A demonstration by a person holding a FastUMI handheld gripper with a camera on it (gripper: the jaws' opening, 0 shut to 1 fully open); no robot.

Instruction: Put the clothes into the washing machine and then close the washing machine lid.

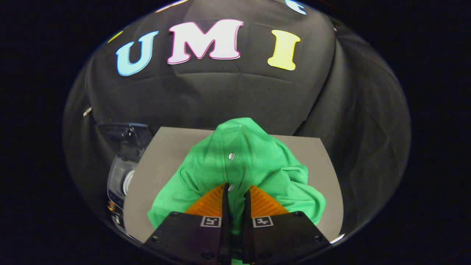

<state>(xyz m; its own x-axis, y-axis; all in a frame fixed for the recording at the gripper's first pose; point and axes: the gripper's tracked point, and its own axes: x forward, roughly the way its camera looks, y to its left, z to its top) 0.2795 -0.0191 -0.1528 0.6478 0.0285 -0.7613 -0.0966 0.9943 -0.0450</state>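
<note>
- Your green shirt (243, 165) is bunched into a peaked heap on the grey counter (158, 154), with a button placket running up its middle and two small pale buttons showing.
- A fold of that shirt sits pinched between your gripper (236, 193) jaws, which are drawn nearly together on the cloth.
- The washing machine (121, 173) stands just off the counter's left side, dark on top with a pale body; you likely can't judge from here whether its lid is up.
</note>
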